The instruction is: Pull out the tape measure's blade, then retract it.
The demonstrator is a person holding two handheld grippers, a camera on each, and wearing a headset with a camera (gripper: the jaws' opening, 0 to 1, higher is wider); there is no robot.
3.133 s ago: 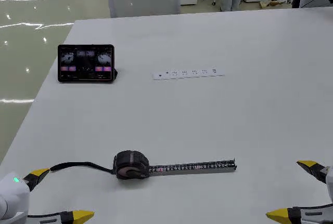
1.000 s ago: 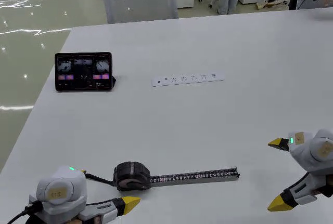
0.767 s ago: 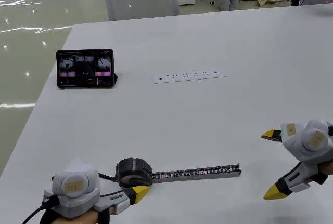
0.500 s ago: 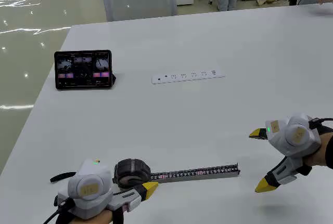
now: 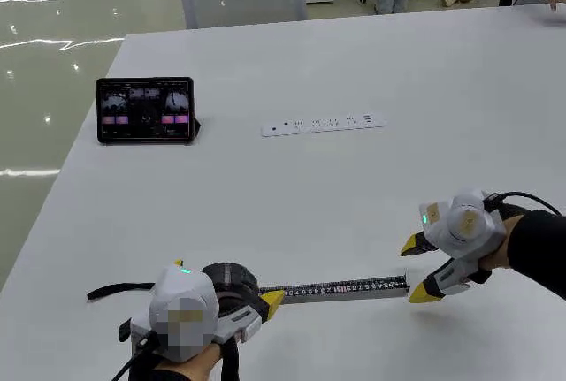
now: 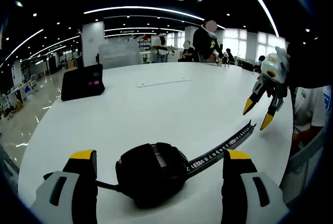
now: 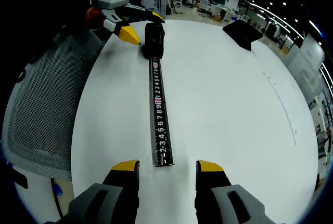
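We see the left gripper (image 6: 160, 156) jaws open around the tape measure (image 6: 151, 176) at bottom centre. The right gripper (image 7: 167, 167) jaws are open just below the blade (image 7: 157, 104) tip.

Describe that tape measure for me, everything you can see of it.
The tape measure has a round black case lying on the white table, a black strap trailing behind. Its dark blade, numbered in white, lies pulled out flat. The open left gripper straddles the case; the open right gripper flanks the blade's tip.
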